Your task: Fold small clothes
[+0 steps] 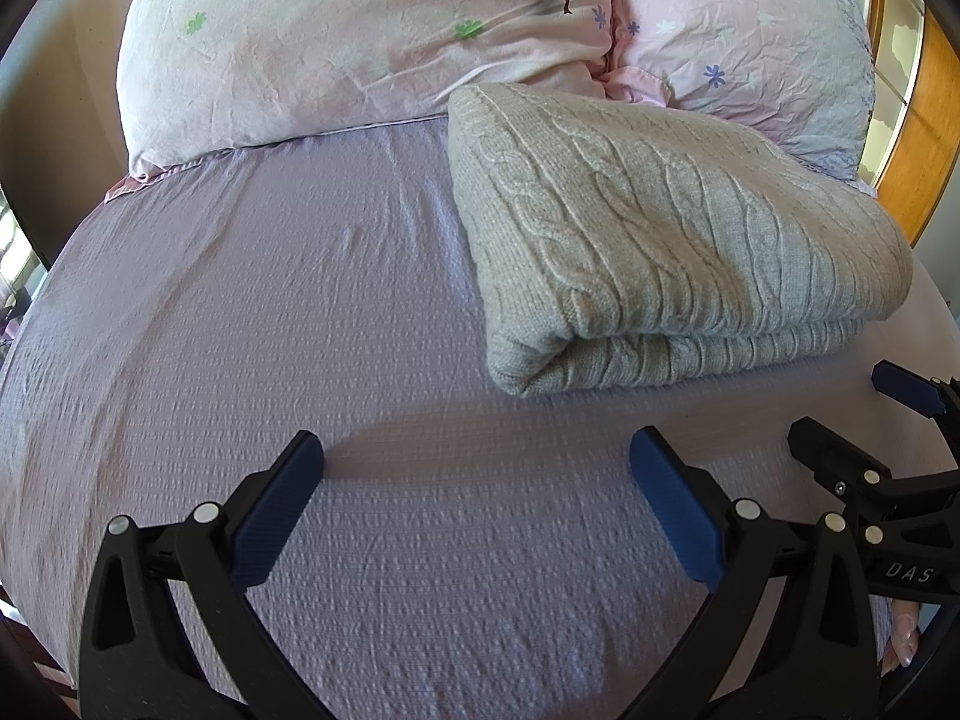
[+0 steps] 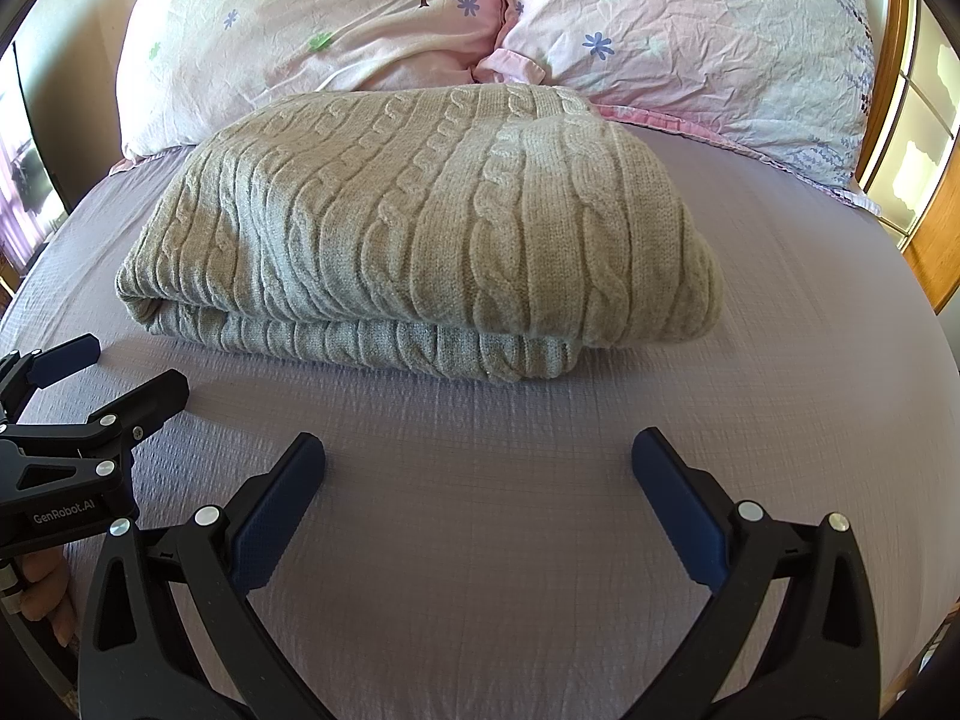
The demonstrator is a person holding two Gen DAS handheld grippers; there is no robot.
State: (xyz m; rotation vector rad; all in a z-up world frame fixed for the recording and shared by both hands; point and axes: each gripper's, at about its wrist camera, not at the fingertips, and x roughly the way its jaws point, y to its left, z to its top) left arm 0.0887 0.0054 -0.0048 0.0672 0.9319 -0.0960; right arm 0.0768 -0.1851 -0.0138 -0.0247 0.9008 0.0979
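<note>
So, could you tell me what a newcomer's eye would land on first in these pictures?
Most likely the folded beige cable-knit sweater, lying on the lilac bedsheet just before two floral pillows. Next, the open left gripper and right gripper, both empty, nearer than the sweater.

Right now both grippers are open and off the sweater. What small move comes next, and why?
Probably none on the sweater itself: it already lies folded in stacked layers on the bed sheet, edges fairly even. I would ease the left gripper and right gripper, both open and empty, back from it, since neither touches the knit and another grab could disturb the fold.
</note>
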